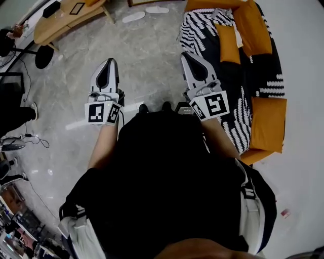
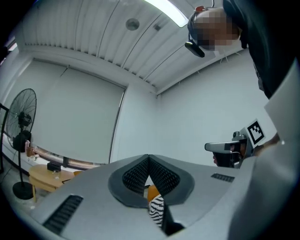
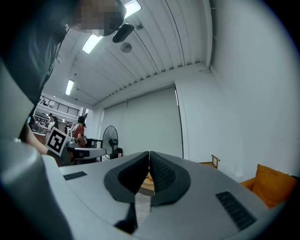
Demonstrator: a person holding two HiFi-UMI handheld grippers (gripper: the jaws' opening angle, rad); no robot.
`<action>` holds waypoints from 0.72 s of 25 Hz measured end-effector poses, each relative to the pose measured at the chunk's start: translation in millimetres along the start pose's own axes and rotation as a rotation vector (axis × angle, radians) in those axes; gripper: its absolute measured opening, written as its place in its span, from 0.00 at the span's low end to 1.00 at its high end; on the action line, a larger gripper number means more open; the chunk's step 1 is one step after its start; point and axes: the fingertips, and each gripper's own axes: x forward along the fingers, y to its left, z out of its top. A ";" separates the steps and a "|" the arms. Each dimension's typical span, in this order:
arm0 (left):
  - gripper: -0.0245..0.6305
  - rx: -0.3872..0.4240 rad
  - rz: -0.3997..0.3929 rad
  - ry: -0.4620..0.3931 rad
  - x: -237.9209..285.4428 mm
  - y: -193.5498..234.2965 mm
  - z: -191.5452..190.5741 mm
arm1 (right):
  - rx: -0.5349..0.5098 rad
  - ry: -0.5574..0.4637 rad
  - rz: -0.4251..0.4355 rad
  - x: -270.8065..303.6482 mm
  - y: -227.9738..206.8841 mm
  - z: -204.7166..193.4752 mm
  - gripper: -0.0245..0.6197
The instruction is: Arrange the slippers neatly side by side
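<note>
Two white slippers lie apart on the grey floor far ahead, one (image 1: 133, 17) to the left and one (image 1: 157, 9) to the right, at different angles. My left gripper (image 1: 109, 61) is held up in front of the body, jaws shut and empty. The right gripper (image 1: 186, 55) is level with it, also shut with nothing in it. In the left gripper view the jaws (image 2: 148, 157) meet at their tips and point at a wall and ceiling. The right gripper's jaws (image 3: 149, 153) also meet, facing a room wall. Both grippers are far from the slippers.
A sofa (image 1: 263, 96) with a black-and-white striped blanket and orange cushions (image 1: 268, 123) stands at the right. A wooden table (image 1: 61, 20) and a standing fan's base (image 1: 44, 56) are at the upper left. Cables trail along the floor at the left edge.
</note>
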 end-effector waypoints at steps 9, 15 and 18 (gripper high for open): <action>0.06 -0.031 -0.038 0.021 5.4 -7.9 0.6 | 0.067 0.010 0.015 -4.8 -2.9 -6.7 0.09; 0.06 -0.025 -0.042 0.034 4.9 -21.3 -0.9 | 0.078 0.026 0.040 -17.4 -10.9 -15.5 0.09; 0.06 -0.020 -0.041 0.053 7.9 -34.0 -6.6 | 0.081 0.028 0.042 -23.9 -21.3 -19.7 0.09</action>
